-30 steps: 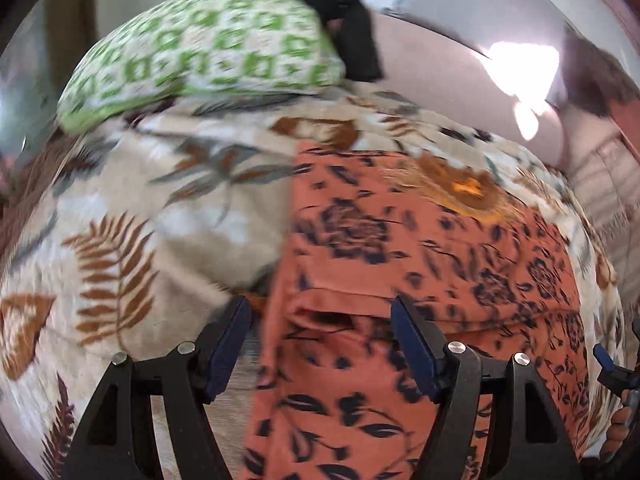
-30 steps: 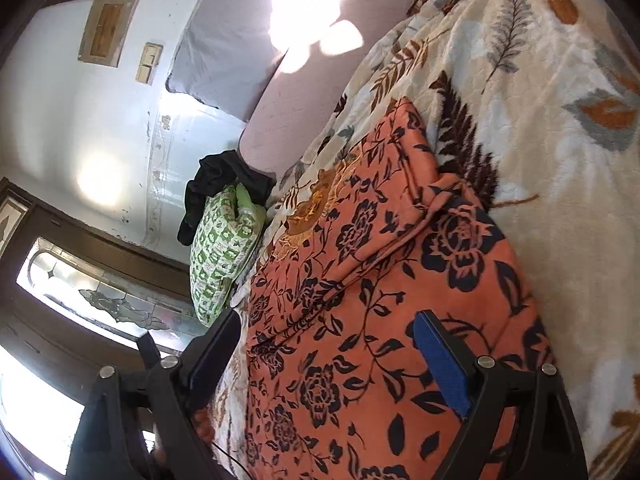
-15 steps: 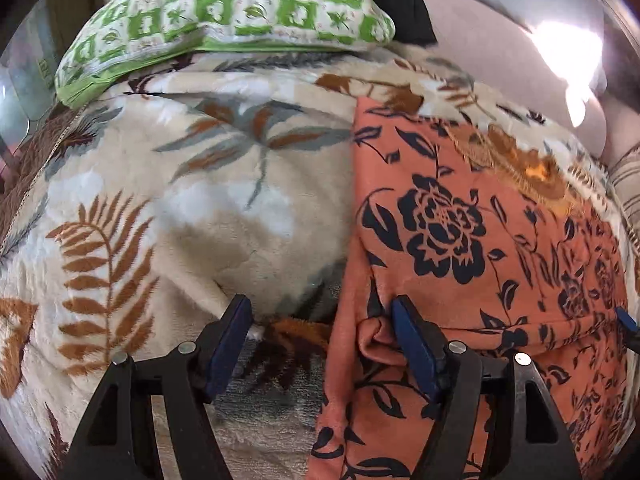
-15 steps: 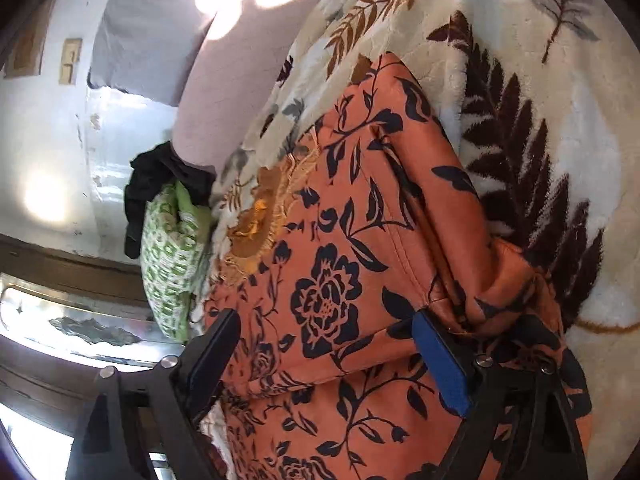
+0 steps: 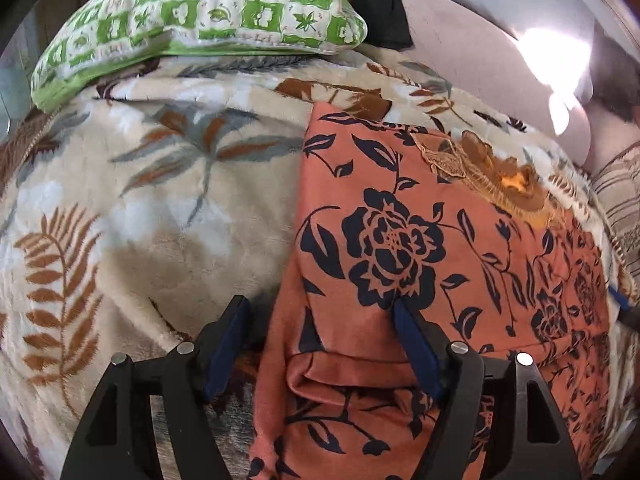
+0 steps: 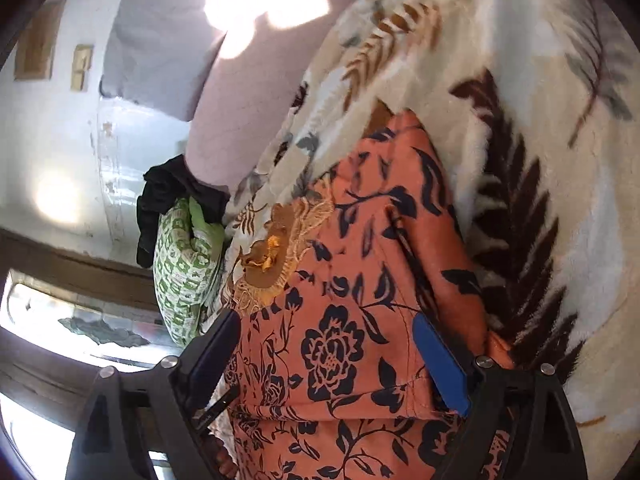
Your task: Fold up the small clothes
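An orange garment with black flowers [image 5: 440, 248] lies on the leaf-print blanket [image 5: 140, 200], with a gold embroidered neckline [image 5: 500, 176] at its far end. My left gripper [image 5: 320, 320] is open and straddles the garment's left edge, where a folded hem bunches between the fingers. In the right wrist view the same garment [image 6: 352, 320] fills the middle. My right gripper [image 6: 328, 344] is open over the garment's right side, its blue-padded right finger [image 6: 440, 364] at a folded seam.
A green and white checked pillow [image 5: 200, 20] lies at the head of the bed, with a black cloth [image 5: 380, 12] behind it. A mauve headboard [image 5: 480, 60] runs along the far side. A window [image 6: 60, 320] and white wall show in the right wrist view.
Both grippers have moved nearer the neckline end over the garment. The folded hem now lies lower between my left fingers. Both stay open.
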Tool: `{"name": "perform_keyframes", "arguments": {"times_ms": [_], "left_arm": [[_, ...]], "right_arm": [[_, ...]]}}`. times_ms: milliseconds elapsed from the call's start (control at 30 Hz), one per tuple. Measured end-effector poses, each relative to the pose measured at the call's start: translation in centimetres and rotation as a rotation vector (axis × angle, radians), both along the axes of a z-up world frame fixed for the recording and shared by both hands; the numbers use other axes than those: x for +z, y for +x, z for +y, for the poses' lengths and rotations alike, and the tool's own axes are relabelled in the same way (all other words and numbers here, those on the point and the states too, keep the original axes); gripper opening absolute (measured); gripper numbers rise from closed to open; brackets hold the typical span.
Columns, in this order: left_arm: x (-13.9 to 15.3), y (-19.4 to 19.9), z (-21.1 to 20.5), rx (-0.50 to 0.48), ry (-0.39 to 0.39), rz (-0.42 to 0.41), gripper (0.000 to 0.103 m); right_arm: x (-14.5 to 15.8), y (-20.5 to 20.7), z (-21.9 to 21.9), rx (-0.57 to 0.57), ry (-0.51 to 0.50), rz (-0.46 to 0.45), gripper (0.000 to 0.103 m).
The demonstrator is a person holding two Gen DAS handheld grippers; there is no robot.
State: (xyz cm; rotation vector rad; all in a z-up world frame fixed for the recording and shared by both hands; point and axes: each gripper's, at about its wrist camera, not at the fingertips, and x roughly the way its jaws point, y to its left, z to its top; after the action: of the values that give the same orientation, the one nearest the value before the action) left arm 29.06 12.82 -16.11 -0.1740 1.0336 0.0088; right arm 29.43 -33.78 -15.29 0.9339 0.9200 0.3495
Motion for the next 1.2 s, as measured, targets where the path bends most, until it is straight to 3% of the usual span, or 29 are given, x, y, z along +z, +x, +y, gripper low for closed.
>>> {"name": "perform_keyframes", "arguments": {"times_ms": [100,167,200,233,300,433,633,767,867,1200], "left_arm": [[-0.4,0.2,-0.2,-0.008,0.015,0.000,0.078],[-0.3,0.5,0.0,-0.005,0.003,0.004,0.079],[-0.1,0.4,0.3,-0.002,0.000,0.013,0.079],[0.2,0.2,0.5,0.001,-0.002,0.017,0.079],[1.0,-0.9,1.1,0.013,0.002,0.002,0.079],[3.9,-5.2,2.6,0.017,-0.007,-0.062,0.079],[6.9,-14.1,4.5,0.079,-0.005,-0.120,0.079],[8.6,-18.8,3.2,0.121,0.014,-0.146,0.079],[10.0,-21.5,1.6,0.115,0.013,-0.188,0.079],[12.3,-26.3,-2.2,0.062,0.023,-0.230,0.079]], "right_arm": [[0.6,2.3,0.7,0.044,0.027,-0.039,0.090],[-1.7,4.1,0.6,0.045,-0.062,0.043,0.090],[-3.1,4.6,0.3,0.027,-0.044,0.084,0.089],[-3.4,4.2,-0.3,-0.015,0.016,0.064,0.089],[-1.4,2.8,-0.4,-0.038,-0.007,0.019,0.089],[3.3,-2.5,0.2,-0.009,-0.072,-0.069,0.090],[8.1,-15.3,2.2,0.040,-0.240,-0.179,0.090],[9.2,-23.5,4.5,0.007,-0.459,-0.242,0.090],[9.2,-27.4,7.0,0.014,-0.558,-0.260,0.090],[7.7,-32.2,11.1,0.088,-0.531,-0.255,0.090]]}}
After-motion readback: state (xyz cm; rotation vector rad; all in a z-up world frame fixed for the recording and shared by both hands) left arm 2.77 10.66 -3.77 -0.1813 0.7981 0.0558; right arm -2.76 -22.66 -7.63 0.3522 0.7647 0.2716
